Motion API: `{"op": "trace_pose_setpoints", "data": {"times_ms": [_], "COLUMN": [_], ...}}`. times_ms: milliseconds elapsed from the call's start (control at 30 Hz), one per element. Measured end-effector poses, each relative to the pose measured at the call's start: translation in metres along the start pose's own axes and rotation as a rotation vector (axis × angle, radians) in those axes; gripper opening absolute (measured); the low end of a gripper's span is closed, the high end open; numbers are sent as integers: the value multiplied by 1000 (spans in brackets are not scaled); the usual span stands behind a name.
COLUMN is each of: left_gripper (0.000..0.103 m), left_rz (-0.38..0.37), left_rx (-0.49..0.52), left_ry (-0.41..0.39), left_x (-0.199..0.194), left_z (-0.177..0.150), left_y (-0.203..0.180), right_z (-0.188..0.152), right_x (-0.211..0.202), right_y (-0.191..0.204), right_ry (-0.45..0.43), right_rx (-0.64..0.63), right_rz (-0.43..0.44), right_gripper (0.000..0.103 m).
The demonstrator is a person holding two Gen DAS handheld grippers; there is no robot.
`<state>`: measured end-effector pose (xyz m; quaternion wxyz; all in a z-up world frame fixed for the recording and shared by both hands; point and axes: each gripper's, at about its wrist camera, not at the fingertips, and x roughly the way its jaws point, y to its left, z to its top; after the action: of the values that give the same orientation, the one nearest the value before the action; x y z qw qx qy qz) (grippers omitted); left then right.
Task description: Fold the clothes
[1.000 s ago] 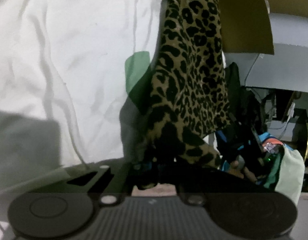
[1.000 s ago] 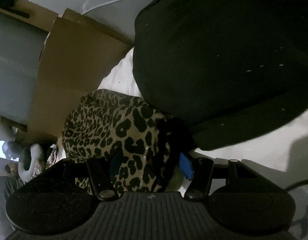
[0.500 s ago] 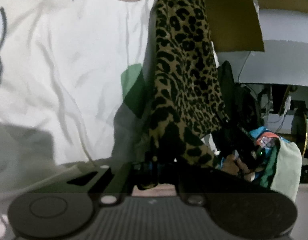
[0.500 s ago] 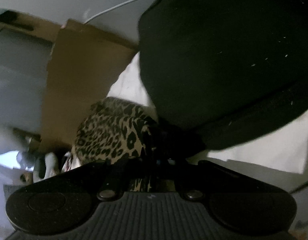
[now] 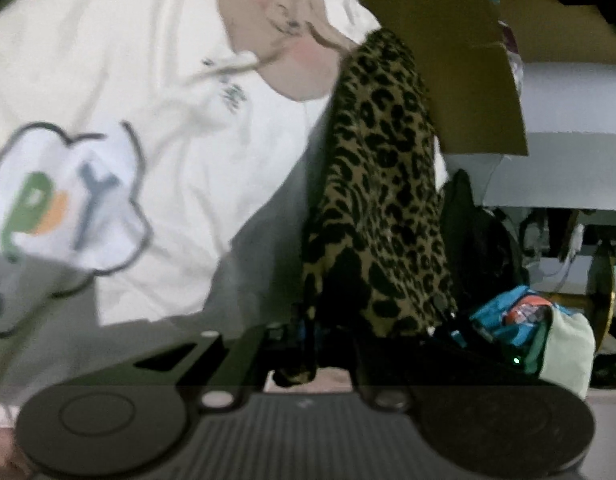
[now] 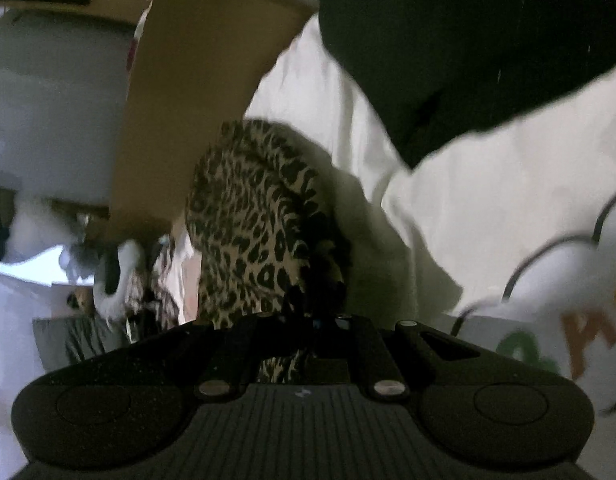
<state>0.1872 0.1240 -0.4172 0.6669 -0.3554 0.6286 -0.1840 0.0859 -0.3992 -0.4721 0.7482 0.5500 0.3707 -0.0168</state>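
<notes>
The left tool (image 5: 308,344) pinches one end of the leopard cloth (image 5: 380,208); the right tool (image 6: 312,320) pinches another. The cloth runs lengthwise away from the left tool, over a white printed sheet (image 5: 179,128), toward cardboard (image 5: 440,40).

White printed bedsheet (image 5: 155,92) spread as the working surface, cartoon cloud and lettering on it, black garment (image 6: 468,40) lying on its far side, leopard-print cloth (image 5: 380,200) draped at its edge

Leopard-print cloth (image 5: 380,216) hides both claw tips; the printed sheet (image 6: 508,200) is blurred, perhaps motion.
</notes>
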Motion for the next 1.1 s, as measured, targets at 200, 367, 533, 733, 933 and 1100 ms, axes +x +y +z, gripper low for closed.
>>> {"op": "trace_pose_setpoints", "data": {"times_ms": [200,367,533,733,933,1100], "left_gripper": [3,4,5,23,30,35], "left_rz": [36,48,89,183,257,287], "left_rx": [56,87,76,213,377,499], "left_ry": [-13,4,-1,-19,-56,-98], "left_x": [-8,6,22,27,41,39], "left_z": [5,7,5,-2,-4,-5], "left_y": [8,19,35,28,6,-2], "right_z": [-24,-28,-27,-28,-24,-16], "right_x": [7,12,20,25,18,-3], "right_y": [-1,-8,-10,-2,8,16], "right_ry": [69,71,95,121,118,71], "right_rx": [-3,-16,-50,-94,-166,-219], "right_rz": [-28,-88,-147,-193,-246,-295], "right_gripper": [5,5,5,12,23,27]}}
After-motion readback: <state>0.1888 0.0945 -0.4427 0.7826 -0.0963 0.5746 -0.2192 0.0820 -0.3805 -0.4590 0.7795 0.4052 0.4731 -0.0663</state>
